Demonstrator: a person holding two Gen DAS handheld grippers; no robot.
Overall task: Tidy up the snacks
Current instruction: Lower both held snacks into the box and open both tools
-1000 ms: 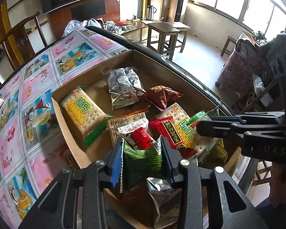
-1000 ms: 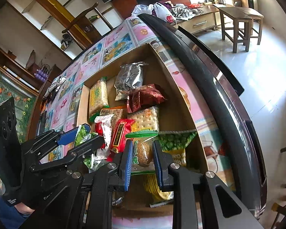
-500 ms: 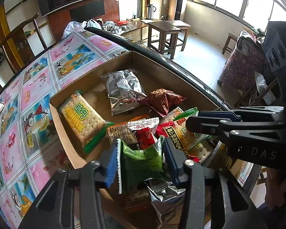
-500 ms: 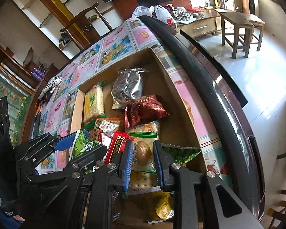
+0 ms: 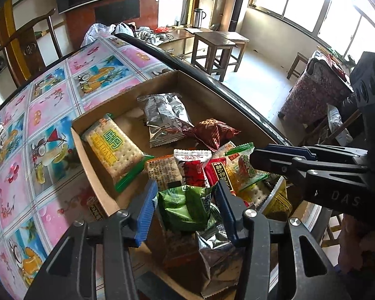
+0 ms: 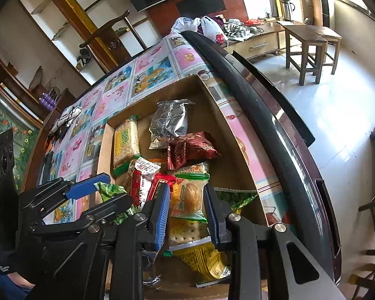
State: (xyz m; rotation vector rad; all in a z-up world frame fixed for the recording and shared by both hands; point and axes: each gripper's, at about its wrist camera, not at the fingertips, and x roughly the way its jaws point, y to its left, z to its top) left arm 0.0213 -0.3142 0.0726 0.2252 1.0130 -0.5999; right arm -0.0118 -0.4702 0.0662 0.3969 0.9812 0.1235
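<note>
Sorting is mid-step: left tool (image 5: 185,208) pinches a green packet (image 5: 187,207), right tool (image 6: 186,211) pinches a cracker packet (image 6: 190,200), both over the box (image 6: 237,155); next, lift clear

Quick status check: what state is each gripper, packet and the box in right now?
left gripper: shut on green packet
right gripper: shut on bun packet
cardboard box: open-topped, holding snacks
silver packet: sealed, lying flat
cracker pack: sealed, against the box wall
</note>
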